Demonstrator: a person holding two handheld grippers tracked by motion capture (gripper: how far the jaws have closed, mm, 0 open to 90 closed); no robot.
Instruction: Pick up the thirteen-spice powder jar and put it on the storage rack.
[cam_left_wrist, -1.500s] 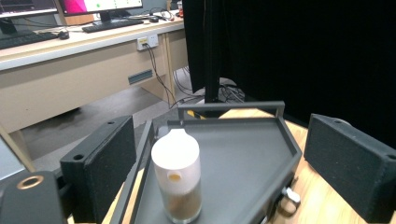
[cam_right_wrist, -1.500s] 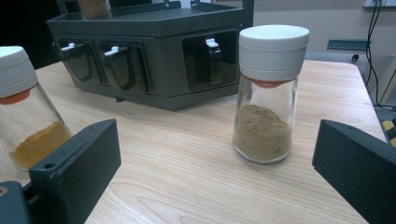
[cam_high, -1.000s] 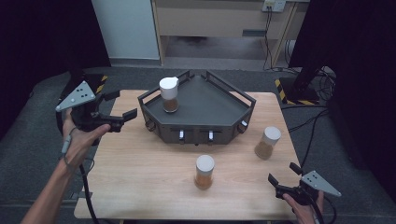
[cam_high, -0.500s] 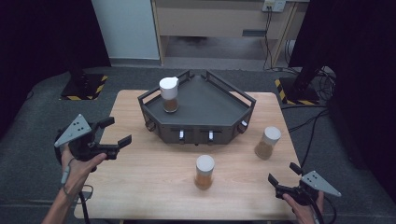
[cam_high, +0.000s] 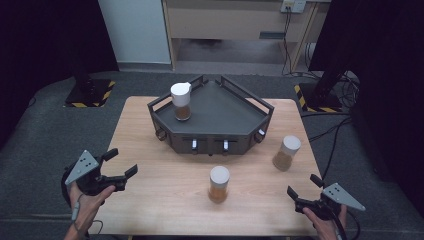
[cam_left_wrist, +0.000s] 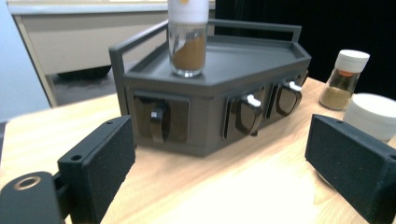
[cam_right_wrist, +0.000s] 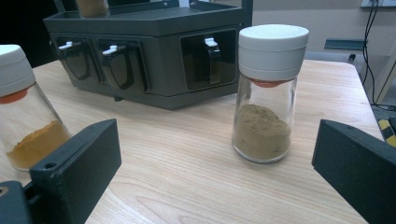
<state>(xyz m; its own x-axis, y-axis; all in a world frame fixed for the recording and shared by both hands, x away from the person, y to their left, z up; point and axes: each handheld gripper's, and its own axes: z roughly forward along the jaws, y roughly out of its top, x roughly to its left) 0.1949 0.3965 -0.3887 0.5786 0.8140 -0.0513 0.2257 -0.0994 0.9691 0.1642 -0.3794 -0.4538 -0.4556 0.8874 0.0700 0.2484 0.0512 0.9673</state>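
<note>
On the wooden table (cam_high: 165, 195) we see a dark grey rack (cam_high: 215, 112) with a railed top tray and small handled drawers along its front, and three spice jars with white caps. One jar of brown spice (cam_high: 181, 100) stands upright on the rack's tray at its left rear corner, close to the rail. A second jar with orange powder (cam_high: 219, 184) stands on the bare wood in front of the rack, roughly centred, and a third jar of tan powder (cam_high: 286, 153) stands to the right, just off the rack's right front corner. Our left gripper (cam_high: 116, 166) sits at the table's left edge, low over the wood, its jaws spread wide with nothing between them; in the left gripper view they (cam_left_wrist: 219, 172) frame the rack's left front drawers, and the orange jar's white cap peeks out behind the right-hand jaw. Our right gripper (cam_high: 304, 186) rests at the near right corner of the table, likewise parted and empty. In the right gripper view (cam_right_wrist: 215, 177) the tan jar stands upright between the jaw lines but well ahead of the pads, untouched, with clear wood in between. The orange jar stands just behind that gripper's left-hand jaw, and the rack rises behind both jars.
</note>
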